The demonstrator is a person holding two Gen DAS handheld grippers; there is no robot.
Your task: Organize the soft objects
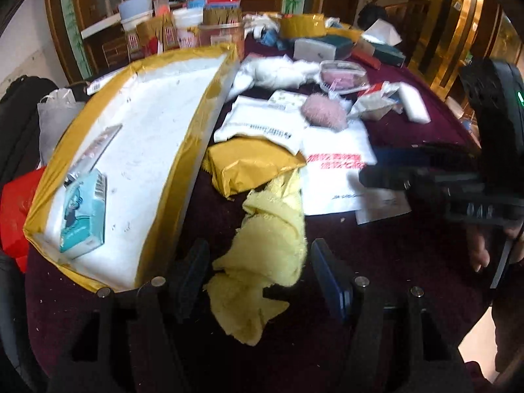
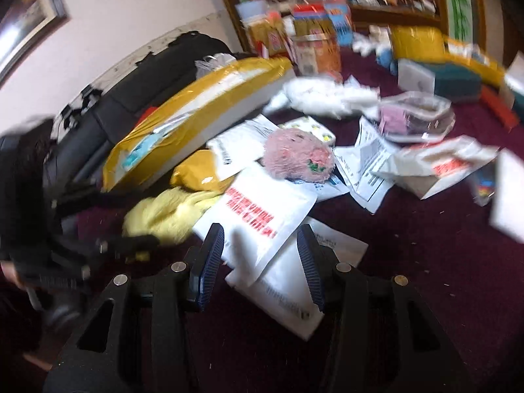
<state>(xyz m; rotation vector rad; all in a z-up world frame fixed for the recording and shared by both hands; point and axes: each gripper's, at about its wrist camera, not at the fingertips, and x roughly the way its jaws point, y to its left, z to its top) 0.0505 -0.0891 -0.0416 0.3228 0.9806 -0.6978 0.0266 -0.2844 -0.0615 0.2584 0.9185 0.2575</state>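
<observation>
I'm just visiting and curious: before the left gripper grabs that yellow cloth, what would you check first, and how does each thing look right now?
1. Left gripper jaws apart: ok, and nothing is pinched.
2. Yellow cloth lined up between the left fingers: ok, it lies crumpled in the gap on the maroon tablecloth.
3. Cloth free to lift: not ok, its far end tucks against the gold-wrapped parcel.
4. Right gripper out of the way: ok, it hangs open over the white mailer bag, holding nothing.
5. Place to put it: cannot tell, though the white foam box beside the cloth holds only a teal tissue pack.
</observation>
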